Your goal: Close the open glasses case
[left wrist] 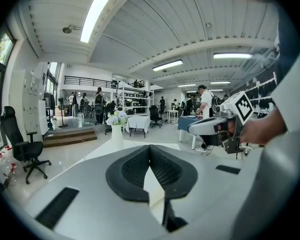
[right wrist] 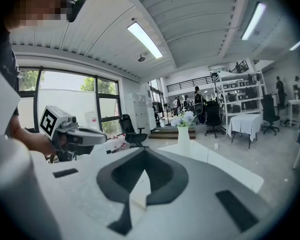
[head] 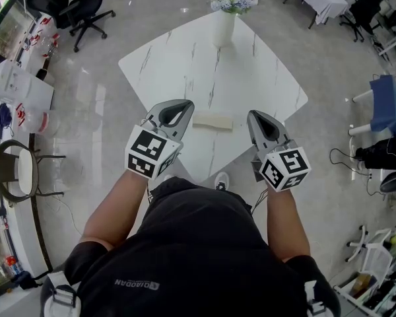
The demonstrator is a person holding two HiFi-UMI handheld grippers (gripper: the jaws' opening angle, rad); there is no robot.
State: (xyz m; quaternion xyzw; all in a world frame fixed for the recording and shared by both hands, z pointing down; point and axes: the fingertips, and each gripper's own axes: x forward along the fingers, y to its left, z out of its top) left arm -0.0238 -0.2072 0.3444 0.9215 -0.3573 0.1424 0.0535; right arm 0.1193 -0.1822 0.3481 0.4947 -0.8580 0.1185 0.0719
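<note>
Your left claw (head: 183,105) and right claw (head: 256,116) hang over the white tabletop (head: 185,65), both clenched on nothing.
Each claw sits close in front of your body with its two jaws pressed together at the tips and nothing in them. Just past the tips, the case (head: 212,120) lies flat on the tabletop, between the two claws. From up here you can't tell if its lid is up or down. Farther off, a vase (head: 223,28) of flowers stands at the far corner.
</note>
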